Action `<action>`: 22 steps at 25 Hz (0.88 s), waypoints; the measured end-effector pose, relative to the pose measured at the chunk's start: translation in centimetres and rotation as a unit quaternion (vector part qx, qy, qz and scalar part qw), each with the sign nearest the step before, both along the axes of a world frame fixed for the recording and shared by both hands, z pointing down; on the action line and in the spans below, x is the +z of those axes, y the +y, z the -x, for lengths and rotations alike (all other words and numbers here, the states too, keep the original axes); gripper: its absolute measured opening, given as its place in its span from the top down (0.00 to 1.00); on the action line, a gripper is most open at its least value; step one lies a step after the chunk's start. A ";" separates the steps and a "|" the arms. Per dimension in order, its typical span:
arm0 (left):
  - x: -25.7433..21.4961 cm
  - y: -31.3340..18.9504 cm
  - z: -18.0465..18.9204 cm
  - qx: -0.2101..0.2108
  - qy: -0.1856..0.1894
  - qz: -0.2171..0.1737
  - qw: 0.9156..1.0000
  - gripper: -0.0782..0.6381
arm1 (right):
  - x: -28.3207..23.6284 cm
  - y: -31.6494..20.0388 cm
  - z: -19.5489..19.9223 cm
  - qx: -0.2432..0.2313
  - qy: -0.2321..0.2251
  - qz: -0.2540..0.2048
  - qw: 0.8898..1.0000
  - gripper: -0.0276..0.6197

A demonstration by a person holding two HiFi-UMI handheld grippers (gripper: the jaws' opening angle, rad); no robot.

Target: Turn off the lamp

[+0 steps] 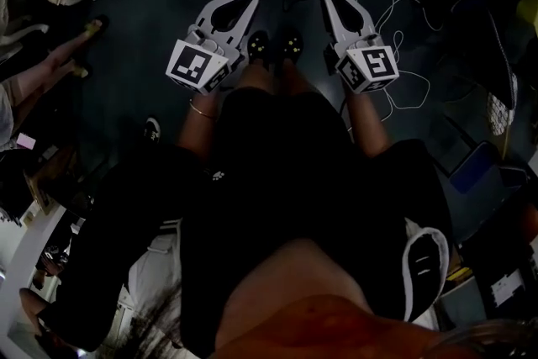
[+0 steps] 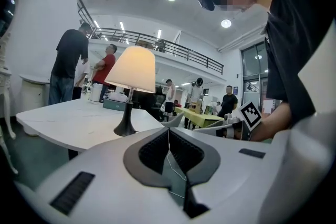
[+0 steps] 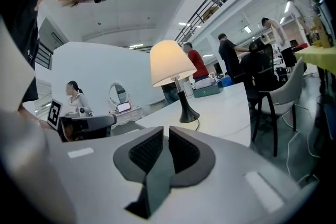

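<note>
glowing on table [image 2: 68, 118], lamp [image 2: 134, 73] beyond left hand-held gripper [image 2: 169, 132], right hand-held gripper [image 3: 165, 131]

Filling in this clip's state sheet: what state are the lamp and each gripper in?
lamp: lit, upright on the white table
left gripper: shut, nothing between its jaws
right gripper: shut, nothing between its jaws

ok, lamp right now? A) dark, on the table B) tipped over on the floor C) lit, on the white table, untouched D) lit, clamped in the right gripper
C: the lamp shade glows, base on the white table; left gripper and right gripper are short of it, shut and empty.
</note>
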State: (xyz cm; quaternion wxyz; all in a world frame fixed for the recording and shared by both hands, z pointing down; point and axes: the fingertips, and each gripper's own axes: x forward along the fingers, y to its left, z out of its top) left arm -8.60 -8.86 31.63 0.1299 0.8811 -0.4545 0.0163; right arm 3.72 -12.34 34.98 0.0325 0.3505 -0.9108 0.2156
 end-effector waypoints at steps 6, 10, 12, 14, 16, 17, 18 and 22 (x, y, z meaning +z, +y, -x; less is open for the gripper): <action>2.6 -1.1 0.3 0.025 -0.004 0.006 1.000 0.88 | 3.4 -1.5 1.4 0.031 0.016 0.014 0.999 0.93; 5.0 -1.6 0.3 0.033 0.000 0.023 0.999 0.88 | 6.2 -2.6 2.0 0.049 0.019 0.030 0.998 0.90; 6.1 -1.6 0.3 0.040 0.002 0.032 0.999 0.88 | 7.5 -2.9 2.3 0.057 0.023 0.038 0.997 0.89; 7.0 -2.0 0.3 0.043 0.008 0.037 0.998 0.88 | 8.6 -3.4 2.6 0.063 0.029 0.041 0.997 0.88; 7.6 -2.6 0.2 0.040 0.009 0.041 0.998 0.88 | 9.4 -4.0 2.6 0.071 0.031 0.043 0.996 0.87; 7.9 -2.8 0.0 0.043 0.007 0.039 0.998 0.88 | 9.7 -4.2 2.6 0.074 0.031 0.043 0.996 0.86; 8.2 -3.0 -0.2 0.050 0.005 0.034 0.998 0.88 | 10.1 -4.5 2.6 0.077 0.032 0.044 0.996 0.86; 9.5 -3.7 -0.1 0.061 0.004 0.022 0.998 0.88 | 11.5 -5.4 3.3 0.082 0.034 0.046 0.995 0.86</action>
